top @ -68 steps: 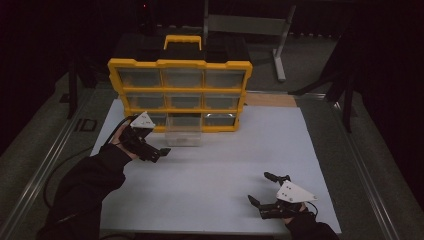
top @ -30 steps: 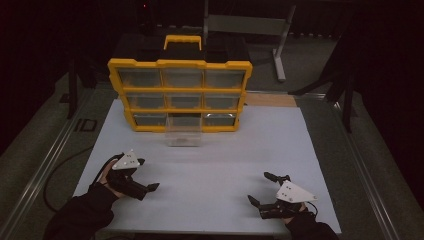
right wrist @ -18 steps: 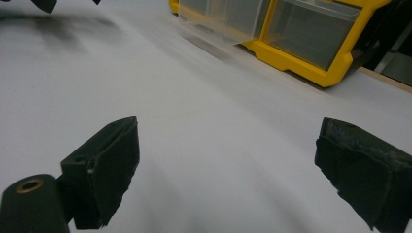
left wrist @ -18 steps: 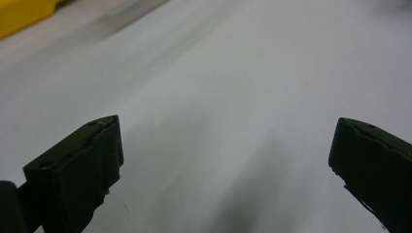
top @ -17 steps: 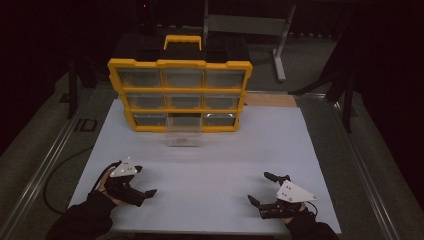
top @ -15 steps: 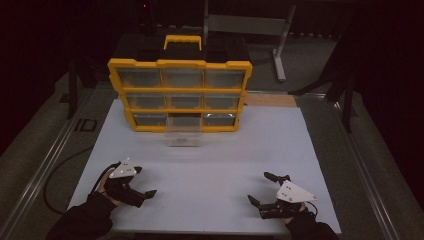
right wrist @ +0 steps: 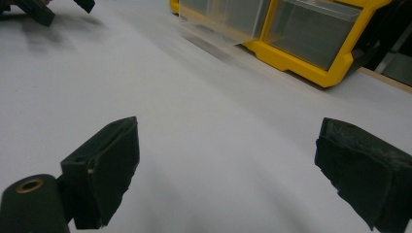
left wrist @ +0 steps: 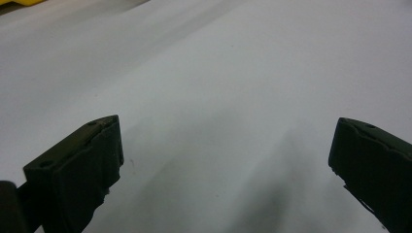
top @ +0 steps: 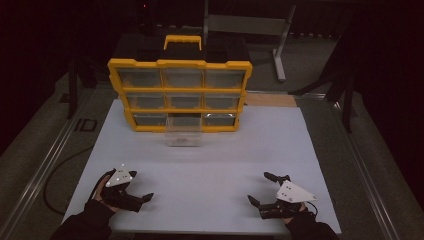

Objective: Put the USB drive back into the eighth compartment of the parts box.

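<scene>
Dark room all round; white table top (top: pixel 210 165) was lit, w/ grey floor either side and a metal stand (top: pixel 250 22) at the back. On the far half of the table stood my yellow organiser (top: pixel 179 95), upright, black handle-topped case behind it, three rows of three clear drawers. Bottom-middle drawer (top: pixel 184 135) was pulled out toward me, sticking forward of the frame and resting on the table; contents not discernible. Same drawer showed at the top of the right gripper view (right wrist: pixel 221 19), ahead of the yellow frame (right wrist: pixel 291 53).

My left gripper (top: pixel 142 199) sat near the front-left corner of the table, jaws pointing right, parted. In the left gripper view the jaws stood wide apart w/ bare white surface between them, nothing held (left wrist: pixel 223 160).

My right gripper (top: pixel 262 190) sat near the front-right edge, jaws pointing left/forward, spread wide. Right gripper view confirmed: jaws well apart, nothing between them but table (right wrist: pixel 228 165). Left gripper's jaw tips were visible far off at top-left of that view. Both grippers well apart from each other and from the organiser.
</scene>
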A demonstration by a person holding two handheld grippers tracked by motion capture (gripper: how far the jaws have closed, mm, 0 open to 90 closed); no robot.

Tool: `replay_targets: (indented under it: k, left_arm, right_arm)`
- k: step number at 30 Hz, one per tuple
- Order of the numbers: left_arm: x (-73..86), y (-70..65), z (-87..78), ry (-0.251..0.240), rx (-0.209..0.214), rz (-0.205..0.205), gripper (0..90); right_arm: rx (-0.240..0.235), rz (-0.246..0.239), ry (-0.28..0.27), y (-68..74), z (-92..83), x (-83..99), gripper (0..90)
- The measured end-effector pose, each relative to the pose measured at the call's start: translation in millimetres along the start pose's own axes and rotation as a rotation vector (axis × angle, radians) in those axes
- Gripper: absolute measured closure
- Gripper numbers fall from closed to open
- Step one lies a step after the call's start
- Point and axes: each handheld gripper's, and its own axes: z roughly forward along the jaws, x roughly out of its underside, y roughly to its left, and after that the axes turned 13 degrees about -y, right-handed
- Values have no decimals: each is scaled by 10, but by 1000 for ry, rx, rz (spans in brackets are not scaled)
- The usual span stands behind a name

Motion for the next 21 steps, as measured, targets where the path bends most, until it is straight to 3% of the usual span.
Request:
replay_targets:
  k: [7,21]
  left_arm:
    - [31,-2,6,3,-21,15,3]
    - [26,-8,-14,-19,-11,11,3]
  right_arm:
    - [-1,3,1,3,4,4,91]
    - [-2,3,4,5,12,10,91]
